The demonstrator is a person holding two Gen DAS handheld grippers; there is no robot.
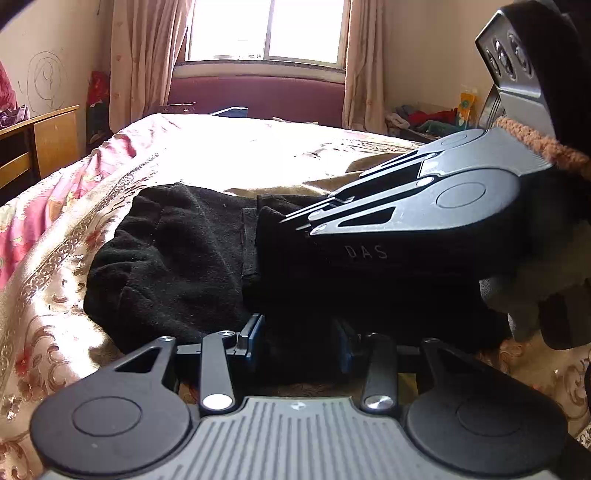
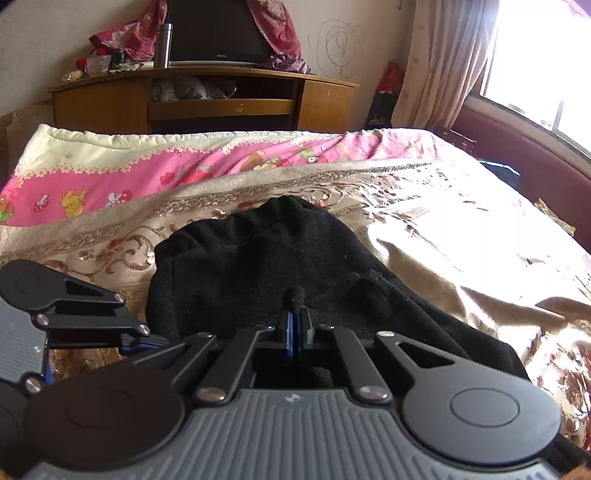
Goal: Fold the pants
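Note:
Black fleece pants (image 1: 173,254) lie bunched on the floral bedspread (image 1: 55,295); they also show in the right wrist view (image 2: 251,258). My left gripper (image 1: 297,343) is open, its jaws either side of the near edge of the pants. My right gripper (image 2: 294,325) is shut on a small pinch of the black fabric, which pokes up above its fingertips. The right gripper also shows in the left wrist view (image 1: 306,221), coming in from the right over the pants. The left gripper's body shows at the left of the right wrist view (image 2: 74,306).
The bed fills both views, with a pink cartoon quilt (image 2: 147,173) along its far side. A wooden TV cabinet (image 2: 207,99) stands beyond the bed. A window (image 1: 266,29) with curtains and a maroon headboard (image 1: 258,96) lie behind. Clutter (image 1: 424,122) sits at the right.

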